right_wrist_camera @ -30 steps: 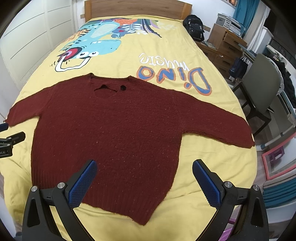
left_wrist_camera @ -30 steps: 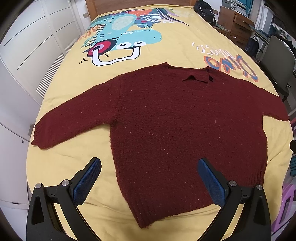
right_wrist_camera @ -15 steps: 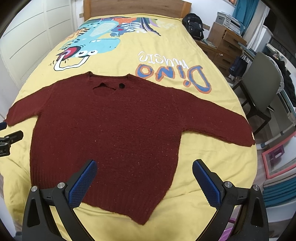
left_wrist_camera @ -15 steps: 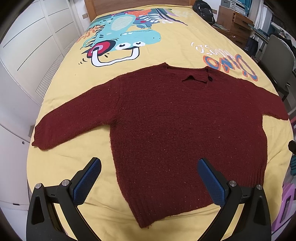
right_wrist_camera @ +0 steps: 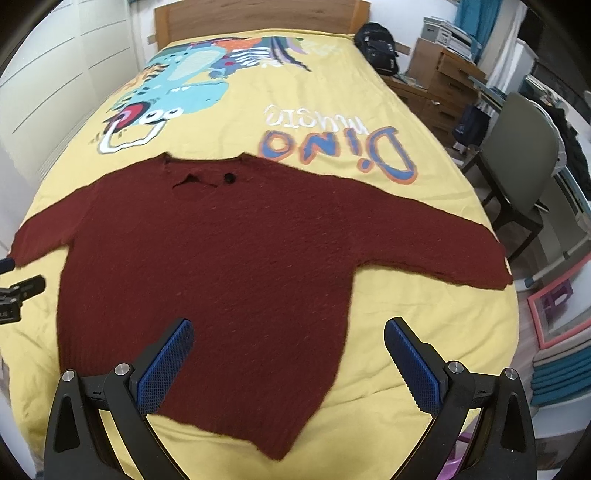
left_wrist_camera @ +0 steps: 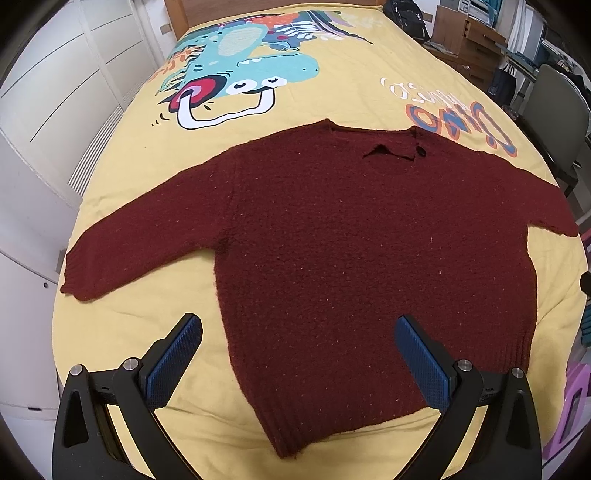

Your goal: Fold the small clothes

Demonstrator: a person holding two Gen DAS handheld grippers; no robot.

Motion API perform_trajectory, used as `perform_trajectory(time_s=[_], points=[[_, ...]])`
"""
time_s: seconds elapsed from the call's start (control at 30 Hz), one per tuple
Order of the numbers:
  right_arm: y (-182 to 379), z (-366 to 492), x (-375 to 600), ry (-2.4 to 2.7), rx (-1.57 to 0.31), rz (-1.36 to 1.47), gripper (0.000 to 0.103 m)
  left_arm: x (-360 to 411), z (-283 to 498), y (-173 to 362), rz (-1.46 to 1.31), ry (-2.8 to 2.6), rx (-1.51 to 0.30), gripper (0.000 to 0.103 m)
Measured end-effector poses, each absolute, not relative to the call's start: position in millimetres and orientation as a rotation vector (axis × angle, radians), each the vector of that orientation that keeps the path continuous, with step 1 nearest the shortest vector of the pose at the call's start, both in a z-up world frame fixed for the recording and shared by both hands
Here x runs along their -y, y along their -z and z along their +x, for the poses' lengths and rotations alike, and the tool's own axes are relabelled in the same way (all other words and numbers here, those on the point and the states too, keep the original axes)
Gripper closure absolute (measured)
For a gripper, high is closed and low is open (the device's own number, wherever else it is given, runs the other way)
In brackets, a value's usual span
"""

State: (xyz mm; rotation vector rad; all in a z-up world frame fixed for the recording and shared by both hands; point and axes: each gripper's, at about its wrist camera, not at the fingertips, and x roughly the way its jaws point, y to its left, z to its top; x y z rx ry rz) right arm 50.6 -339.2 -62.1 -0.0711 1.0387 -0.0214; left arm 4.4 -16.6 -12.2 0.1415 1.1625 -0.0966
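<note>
Dark red knit sweater (left_wrist_camera: 343,258) spread flat on yellow bedspread (left_wrist_camera: 332,92), unfolded; neckline (left_wrist_camera: 391,147) pointing away toward wooden headboard (right_wrist_camera: 258,16), ribbed hem (left_wrist_camera: 332,432) nearest the cameras; body axis running along the bed's length, sleeves stretched out crosswise to either side. Left sleeve (left_wrist_camera: 136,251) reaching toward the bed edge by the white wardrobe (left_wrist_camera: 55,92); right sleeve (right_wrist_camera: 443,247) reaching toward the edge by the grey chair (right_wrist_camera: 524,155). Dinosaur print (left_wrist_camera: 236,70) and "Dino" lettering (right_wrist_camera: 340,147) lying beyond the collar, uncovered.

Left gripper (left_wrist_camera: 297,354) hovering above the hem's left corner, spread wide, nothing held; left blue pad (left_wrist_camera: 173,360) over bare bedspread, right pad (left_wrist_camera: 421,363) over the knit, side edge of the body passing between them. Right gripper (right_wrist_camera: 288,360) likewise agape and empty, above the hem's right corner; left pad (right_wrist_camera: 164,365) over the sweater, right pad (right_wrist_camera: 410,365) over yellow fabric just beside the garment. Blurred slightly in the right wrist view. Black backpack (right_wrist_camera: 376,46) and wooden drawers (right_wrist_camera: 439,85) well apart from the sweater, past the bed's far right corner.
</note>
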Motion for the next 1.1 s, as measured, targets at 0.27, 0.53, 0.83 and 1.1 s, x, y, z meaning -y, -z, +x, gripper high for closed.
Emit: perform_trajectory(time_s=[0.27, 0.53, 0.83, 1.1], points=[[61, 87, 426, 0.144, -0.966, 0.04, 0.0, 27, 27, 15, 0.237, 0.124, -1.102, 0.001], [78, 129, 560, 0.34, -0.969, 0.163, 0.0, 30, 66, 30, 0.219, 0.155, -1.134, 0.001], [172, 166, 676, 0.509, -1.121, 0.407, 0.0, 15, 95, 47, 0.205, 0.098, -1.152, 0.001], [225, 174, 715, 0.585, -1.144, 0.614, 0.0, -5, 105, 62, 0.165, 0.055, -1.197, 0.001]])
